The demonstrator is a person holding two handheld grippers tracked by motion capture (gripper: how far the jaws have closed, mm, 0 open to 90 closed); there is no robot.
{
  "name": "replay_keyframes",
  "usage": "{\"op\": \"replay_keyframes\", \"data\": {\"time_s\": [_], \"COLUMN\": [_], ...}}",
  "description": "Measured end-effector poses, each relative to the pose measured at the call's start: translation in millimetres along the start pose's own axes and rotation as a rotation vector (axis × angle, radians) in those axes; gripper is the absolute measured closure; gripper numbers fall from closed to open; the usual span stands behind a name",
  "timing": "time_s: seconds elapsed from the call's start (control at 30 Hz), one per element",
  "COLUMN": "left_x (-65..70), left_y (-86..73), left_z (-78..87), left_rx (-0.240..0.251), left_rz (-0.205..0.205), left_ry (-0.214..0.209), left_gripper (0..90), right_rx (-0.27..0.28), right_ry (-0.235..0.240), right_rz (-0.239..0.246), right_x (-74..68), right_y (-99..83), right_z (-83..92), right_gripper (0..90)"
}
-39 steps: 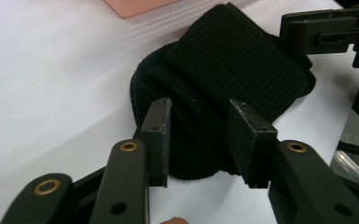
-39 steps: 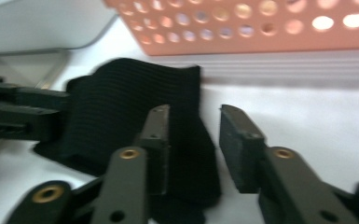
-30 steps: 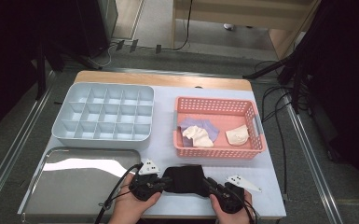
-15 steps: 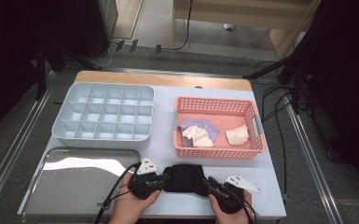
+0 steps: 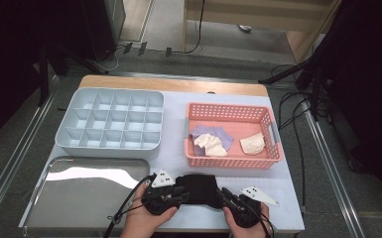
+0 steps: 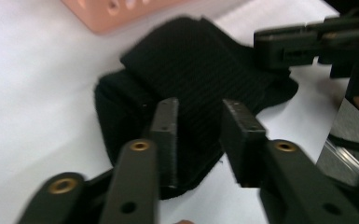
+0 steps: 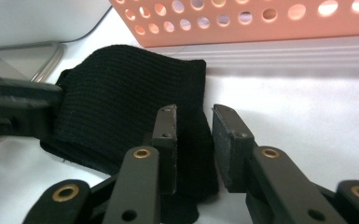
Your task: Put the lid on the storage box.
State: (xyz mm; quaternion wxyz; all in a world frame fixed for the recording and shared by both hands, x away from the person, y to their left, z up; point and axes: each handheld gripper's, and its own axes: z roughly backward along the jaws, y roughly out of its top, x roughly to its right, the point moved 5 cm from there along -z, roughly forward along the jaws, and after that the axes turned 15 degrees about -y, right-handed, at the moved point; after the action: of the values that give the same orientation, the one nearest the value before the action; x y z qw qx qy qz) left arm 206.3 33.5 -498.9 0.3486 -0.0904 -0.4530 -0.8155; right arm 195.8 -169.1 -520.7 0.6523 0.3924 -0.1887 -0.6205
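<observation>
Near the table's (image 5: pixel 287 198) front edge, we have both jaws parted, just loosened (left widening, right narrowing), around the folded black sock (image 5: pixel 198 187); regrip its edges squarely.

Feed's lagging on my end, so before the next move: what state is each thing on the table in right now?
Black sock: folded, flat on the table between both claws.
Left claw: jaws apart, just been opening, straddling the sock's edge.
Right claw: jaws apart, at the sock's other end.
Pink basket: holds three light socks.
Divided box: empty.
Metal tray: empty.
</observation>
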Motion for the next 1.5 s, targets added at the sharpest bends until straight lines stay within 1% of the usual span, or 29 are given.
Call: {"op": "replay_keyframes", "data": {"time_s": [0.03, 0.2, 0.27, 0.33, 0.37, 0.4, 0.47, 0.53, 0.57, 0.6, 0.67, 0.73, 0.8, 0.83, 0.87, 0.9, 0.93, 1.0, 1.03, 1.07, 1.13, 1.3, 1.33, 1.4, 1.43, 1.5], "left_x": [-0.6, -1.7, 0.7, 2.2, 2.4, 1.7, 0.5, 0.0, 0.0, 0.1, 0.8, 2.9, 4.5, 4.8, 4.9, 4.8, 4.1, 1.9, 1.9, 0.0, -1.6, -4.4, -4.7, -5.4, -5.6, -5.5], "left_y": [-0.4, 0.3, -0.8, -0.8, -0.7, -0.9, -1.8, -2.7, -2.7, -2.2, -0.6, 1.6, 2.9, 3.3, 3.2, 3.3, 3.2, 2.4, 2.4, 1.1, 0.0, 2.8, 3.5, 4.6, 4.9, 6.0], "left_z": [-1.2, -1.1, -4.7, -6.8, -7.5, -7.8, -8.4, -9.4, -9.3, -8.7, -5.1, 0.8, 6.9, 10.9, 13.5, 15.5, 18.5, 23.3, 23.3, 25.4, 26.7, 30.7, 30.5, 29.3, 28.6, 26.9], "left_rx": [0.004, 0.009, -0.008, -0.014, -0.012, -0.012, -0.013, -0.021, -0.018, -0.01, -0.003, 0.018, 0.023, 0.033, 0.028, 0.041, 0.04, 0.048, 0.048, 0.046, 0.049, 0.073, 0.074, 0.078, 0.076, 0.086], "left_rz": [0.005, 0.023, 0.004, -0.008, -0.011, -0.017, -0.036, -0.046, -0.047, -0.05, -0.053, -0.056, -0.057, -0.06, -0.062, -0.058, -0.06, -0.053, -0.053, -0.044, -0.037, -0.007, -0.001, 0.004, 0.003, 0.014], "left_ry": [-0.004, 0.013, 0.028, 0.041, 0.043, 0.046, 0.058, 0.041, 0.037, 0.036, 0.022, 0.012, 0.002, 0.001, 0.0, -0.001, 0.005, 0.005, 0.005, 0.002, -0.002, -0.017, -0.023, -0.019, -0.026, -0.033], "left_gripper": [63.6, 55.5, 53.0, 53.4, 55.0, 58.7, 68.7, 80.5, 84.4, 86.4, 87.4, 87.7, 87.7, 87.7, 87.6, 87.6, 87.6, 87.5, 87.5, 87.4, 87.4, 87.0, 86.9, 86.9, 86.8, 86.7], "right_rx": [-0.005, -0.012, -0.017, -0.019, -0.024, -0.024, -0.026, -0.026, -0.023, -0.026, -0.022, -0.02, -0.016, -0.019, -0.014, -0.011, -0.007, 0.018, 0.042, 0.056, 0.071, 0.038, 0.036, 0.032, 0.024, 0.006], "right_ry": [0.001, -0.008, -0.01, -0.011, -0.01, -0.013, -0.015, -0.011, -0.009, -0.009, -0.008, -0.006, -0.007, -0.008, -0.004, -0.003, -0.001, 0.003, 0.002, 0.003, 0.008, 0.03, 0.038, 0.068, 0.071, 0.066], "right_rz": [-0.005, -0.01, -0.006, 0.004, 0.003, 0.005, 0.008, 0.007, 0.008, 0.004, 0.006, 0.001, 0.003, 0.001, -0.004, -0.006, -0.011, -0.025, -0.037, -0.045, -0.043, -0.023, -0.022, -0.01, 0.0, 0.022], "right_x": [0.3, 1.6, 0.8, 0.2, -0.9, -1.8, -3.3, -3.2, -2.8, -2.6, -1.9, -1.6, -0.4, 0.2, 0.4, 0.5, 0.6, 1.0, 1.4, 1.5, 1.4, -3.0, -4.3, -8.0, -9.5, -11.5], "right_y": [-0.5, -1.4, -2.1, -3.3, -4.1, -4.6, -4.6, -4.7, -4.7, -4.8, -4.6, -4.5, -3.9, -3.8, -3.2, -2.8, -2.2, 0.0, 2.3, 4.0, 5.4, -1.7, -2.5, -4.6, -7.4, -14.1], "right_z": [-0.1, -0.4, -0.7, -2.5, -3.4, -4.0, -4.2, -4.4, -4.6, -4.4, -4.5, -4.0, -3.5, -2.7, -1.9, -1.2, 0.6, 4.7, 9.2, 12.8, 16.3, 19.8, 21.1, 23.8, 25.4, 26.9], "right_gripper": [70.6, 69.8, 69.9, 69.8, 69.8, 69.9, 69.8, 69.8, 69.8, 69.8, 69.5, 68.8, 66.9, 66.0, 64.4, 63.4, 61.5, 59.2, 58.8, 58.7, 58.3, 58.8, 58.8, 58.0, 57.1, 53.9]}}
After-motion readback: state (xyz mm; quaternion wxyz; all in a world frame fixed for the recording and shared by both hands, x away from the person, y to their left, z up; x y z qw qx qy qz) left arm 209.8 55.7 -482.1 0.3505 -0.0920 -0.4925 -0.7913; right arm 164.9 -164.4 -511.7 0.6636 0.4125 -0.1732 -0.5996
